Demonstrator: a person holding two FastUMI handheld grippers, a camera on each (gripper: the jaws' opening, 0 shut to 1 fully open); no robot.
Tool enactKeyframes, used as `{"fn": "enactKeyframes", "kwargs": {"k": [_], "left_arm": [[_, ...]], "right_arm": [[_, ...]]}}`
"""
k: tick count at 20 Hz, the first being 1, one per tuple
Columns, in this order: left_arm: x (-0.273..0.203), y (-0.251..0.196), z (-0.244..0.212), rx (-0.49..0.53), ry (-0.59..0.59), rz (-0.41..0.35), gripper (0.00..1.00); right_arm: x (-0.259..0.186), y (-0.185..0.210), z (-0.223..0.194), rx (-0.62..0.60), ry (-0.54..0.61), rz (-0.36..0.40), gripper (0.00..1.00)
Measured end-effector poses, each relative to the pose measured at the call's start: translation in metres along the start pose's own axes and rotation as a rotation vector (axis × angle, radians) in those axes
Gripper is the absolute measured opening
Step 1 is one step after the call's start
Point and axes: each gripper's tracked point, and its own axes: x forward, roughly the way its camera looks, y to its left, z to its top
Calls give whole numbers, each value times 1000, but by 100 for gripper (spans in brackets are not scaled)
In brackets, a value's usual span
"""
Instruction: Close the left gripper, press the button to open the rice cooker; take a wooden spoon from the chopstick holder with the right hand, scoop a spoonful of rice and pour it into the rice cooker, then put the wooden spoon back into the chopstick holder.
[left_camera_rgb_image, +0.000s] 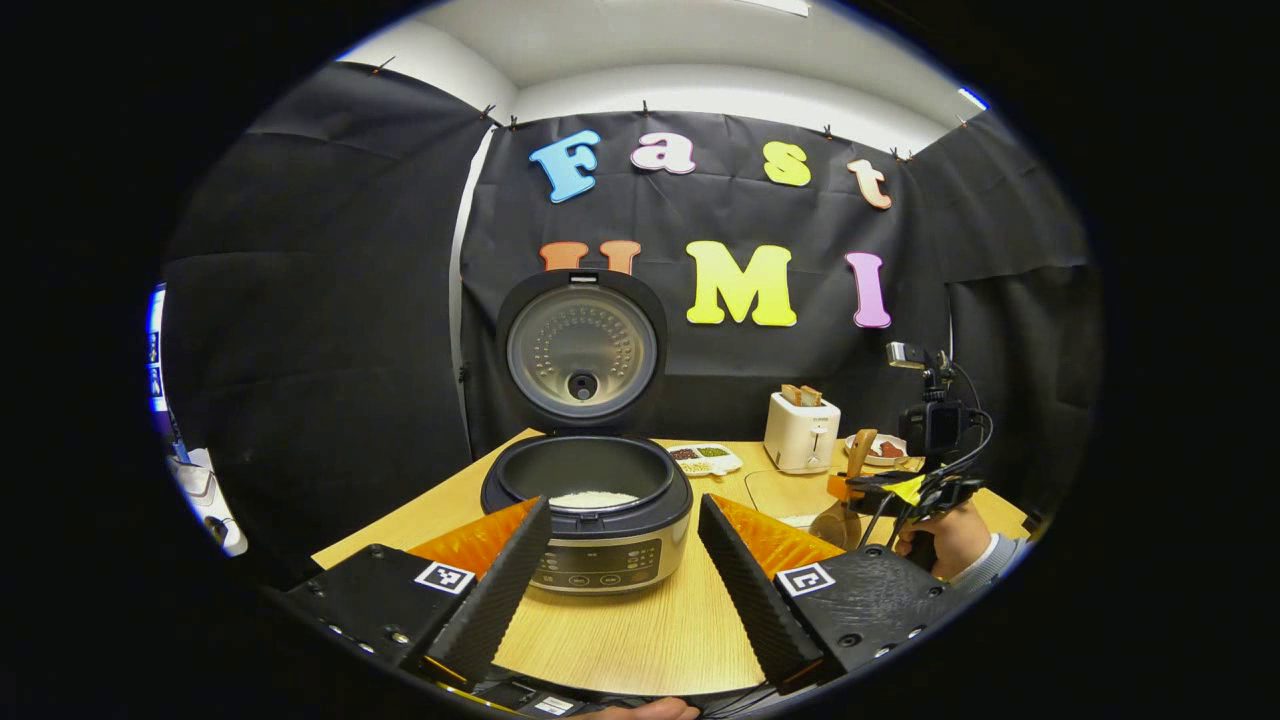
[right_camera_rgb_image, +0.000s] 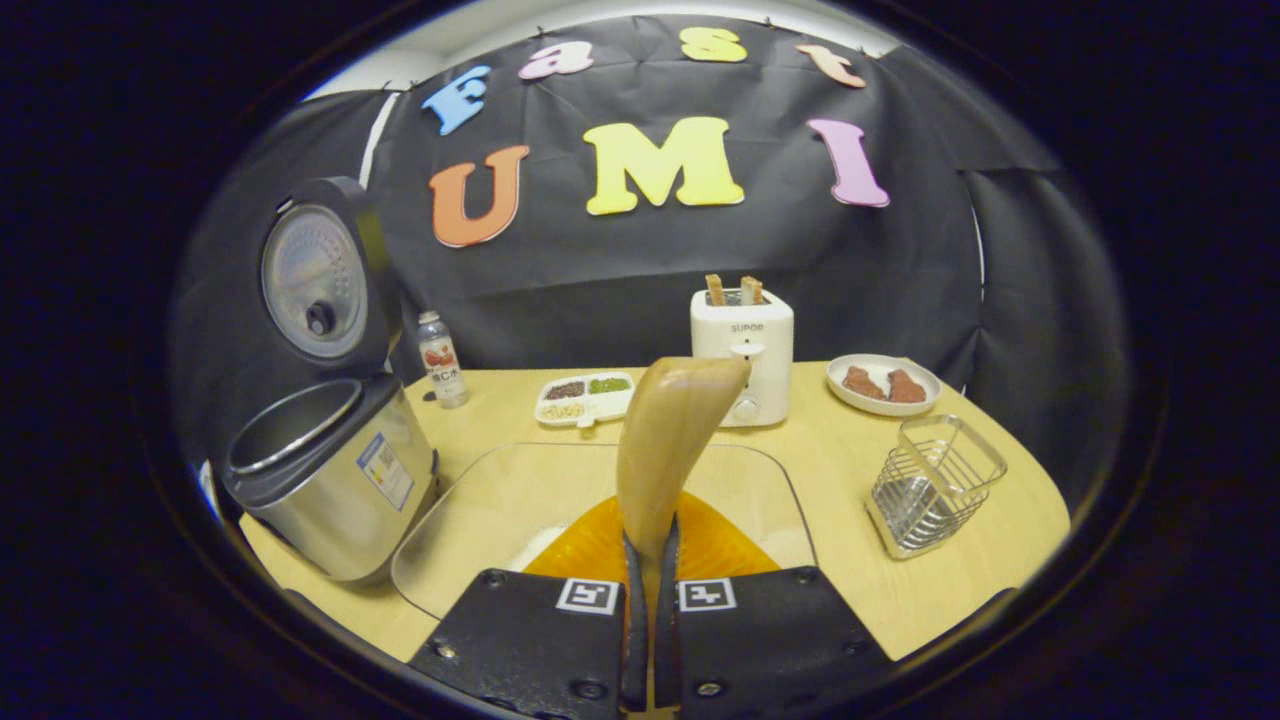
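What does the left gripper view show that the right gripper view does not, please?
Left gripper view: rice inside the cooker, its front panel, and a hand farther off. Right gripper view: a bottle, a wire holder, and the right tool shut on the spoon. Both: the cooker with its lid up, the toaster, the plate and the spoon.
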Motion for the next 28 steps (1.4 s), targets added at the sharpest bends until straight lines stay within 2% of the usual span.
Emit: {"fn": "enactKeyframes", "kwargs": {"k": [3, 5, 9, 12, 14, 17, 22, 28], "left_arm": [[1, 0, -2, -8, 3, 0, 95], [3, 0, -2, -6, 5, 0, 94], [4, 0, -2, -2, 3, -3, 95], [6, 0, -5, -12, 10, -5, 95], [7, 1, -8, -20, 22, -2, 94], [7, 0, -10, -31, 42, 8, 95], [0, -6, 2, 5, 17, 10, 94], [-2, -19, 12, 77, -15, 21, 95]], "right_arm": [[10, 11, -2, 130, 11, -5, 8], [15, 26, -4, 176, 26, 25, 8], [21, 56, -11, 226, 98, 152, 8], [24, 57, -13, 331, 139, 224, 8], [22, 63, -6, 360, 149, 279, 8], [21, 57, -2, 421, 144, 284, 8], [9, 20, 12, 703, 115, 311, 8], [-15, -13, 30, 960, 27, 337, 8]]}}
